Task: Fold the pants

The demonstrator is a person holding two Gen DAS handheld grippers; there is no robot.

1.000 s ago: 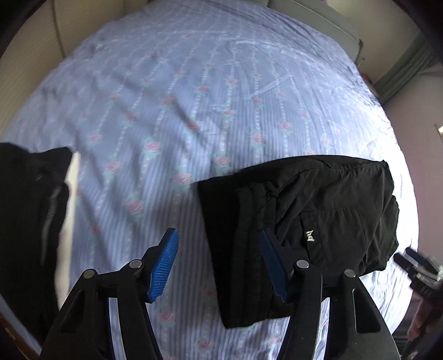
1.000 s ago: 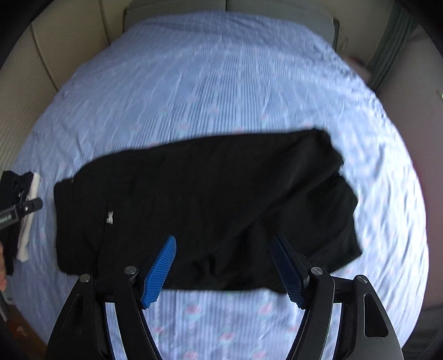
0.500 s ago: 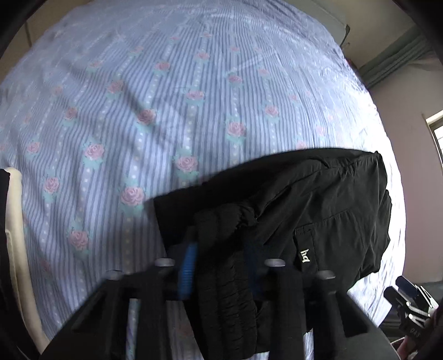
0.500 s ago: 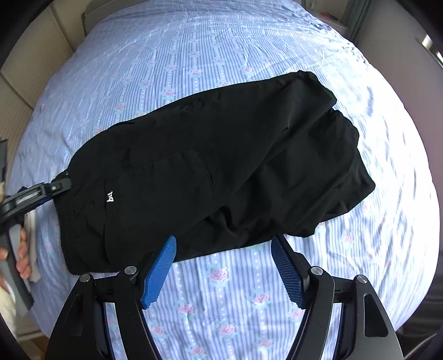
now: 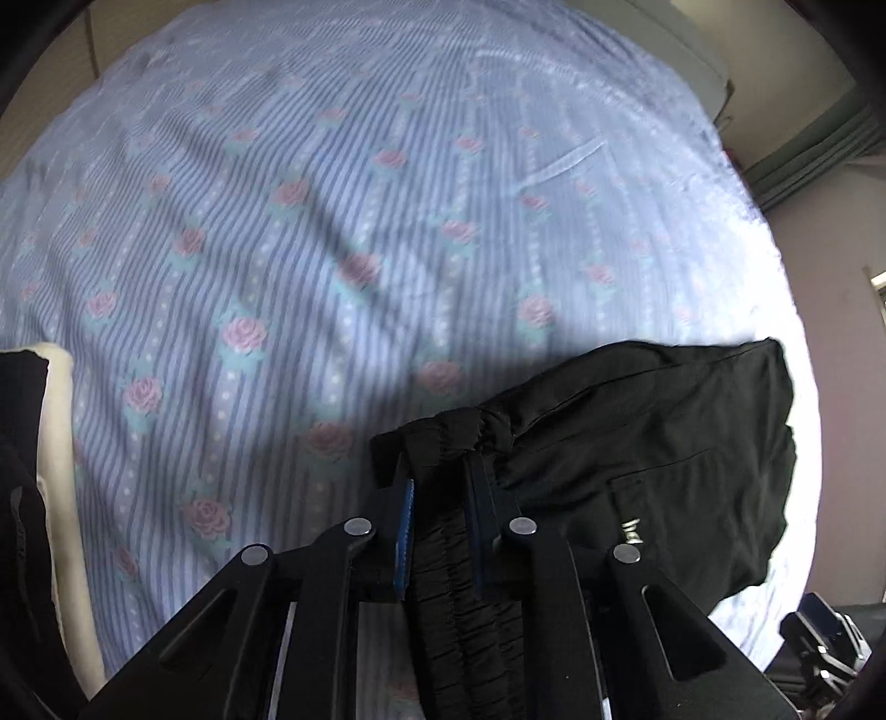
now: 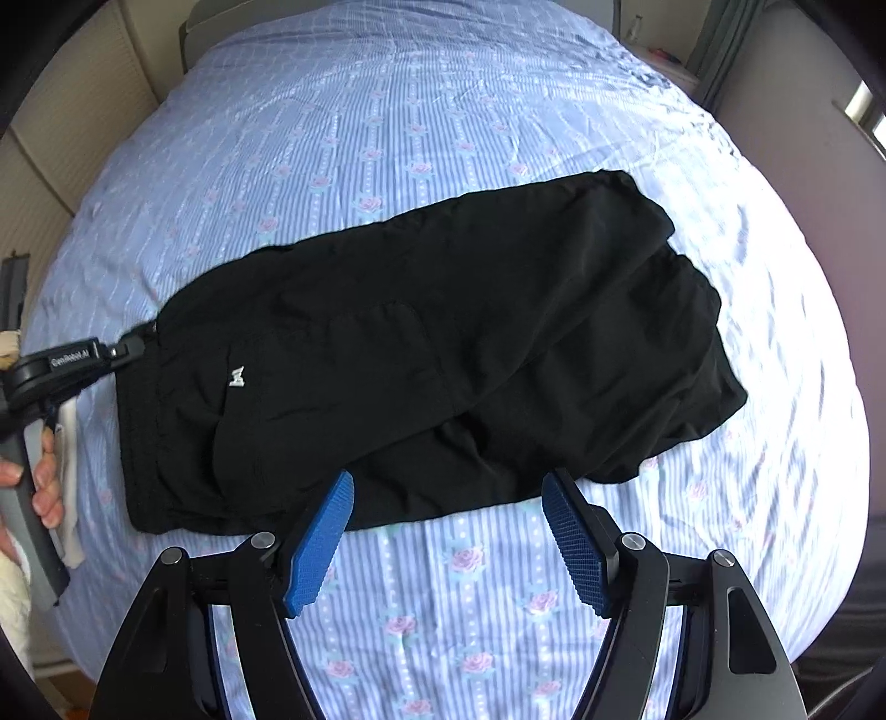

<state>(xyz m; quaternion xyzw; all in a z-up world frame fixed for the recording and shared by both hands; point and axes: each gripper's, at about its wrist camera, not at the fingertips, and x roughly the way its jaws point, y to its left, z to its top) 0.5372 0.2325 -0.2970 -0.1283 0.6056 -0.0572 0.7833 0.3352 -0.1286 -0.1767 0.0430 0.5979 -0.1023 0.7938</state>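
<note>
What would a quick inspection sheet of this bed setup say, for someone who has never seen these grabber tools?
Surface: bed sheet, blue stripes with roses, wrinkled.
Job's things: black pants lying partly folded, white logo up.
Clutter: nothing seen on the sheet.
Grippers: left gripper fingers pinching the elastic waistband; right gripper open above the pants' near edge, holding nothing.
Cables: nothing seen.
Surroundings: headboard behind, curtain at the right.

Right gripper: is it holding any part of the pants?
No. The right gripper hangs open above the sheet, its blue pads clear of the pants.
</note>
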